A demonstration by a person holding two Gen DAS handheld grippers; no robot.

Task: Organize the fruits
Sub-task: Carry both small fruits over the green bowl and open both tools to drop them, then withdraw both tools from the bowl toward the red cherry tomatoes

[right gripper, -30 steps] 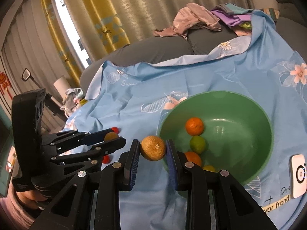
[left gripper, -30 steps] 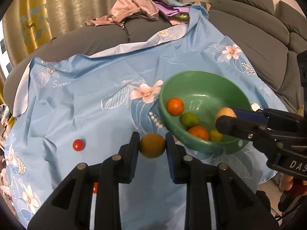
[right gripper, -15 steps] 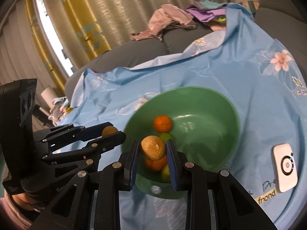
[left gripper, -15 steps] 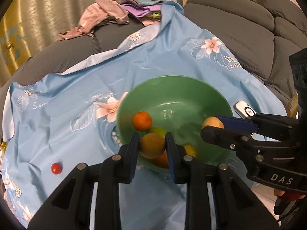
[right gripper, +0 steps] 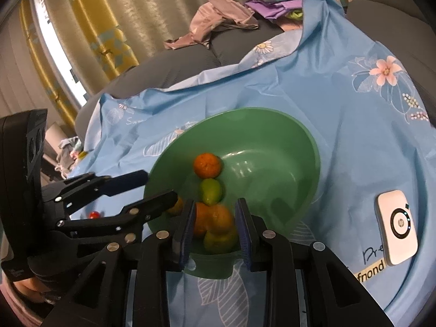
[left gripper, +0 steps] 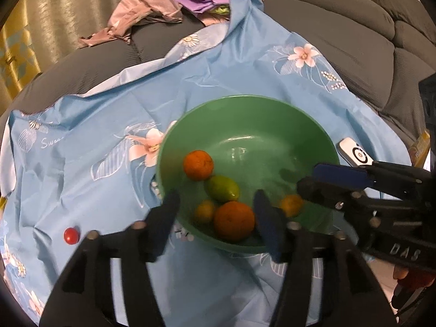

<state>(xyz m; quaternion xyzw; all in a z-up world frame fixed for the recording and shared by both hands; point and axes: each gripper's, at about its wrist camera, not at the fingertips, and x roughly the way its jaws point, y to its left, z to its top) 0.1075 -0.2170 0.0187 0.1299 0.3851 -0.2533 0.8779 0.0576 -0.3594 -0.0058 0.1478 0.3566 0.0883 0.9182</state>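
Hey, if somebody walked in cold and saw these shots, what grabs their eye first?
The green bowl of orange and green fruit in the middle of the blue flowered cloth. Then both black grippers, left and right, jaws open over its near rim, and one red fruit alone on the cloth.

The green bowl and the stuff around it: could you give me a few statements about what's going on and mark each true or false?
1. The bowl holds several fruits, among them a green one. True.
2. The left gripper is clamped on a fruit. False: its jaws are open with nothing between them; the fruits seen through the gap lie in the bowl.
3. A small red fruit lies on the blue cloth outside the bowl. True.
4. The white device sits inside the bowl. False: it lies on the cloth beside the bowl.
5. The right gripper is open. True.
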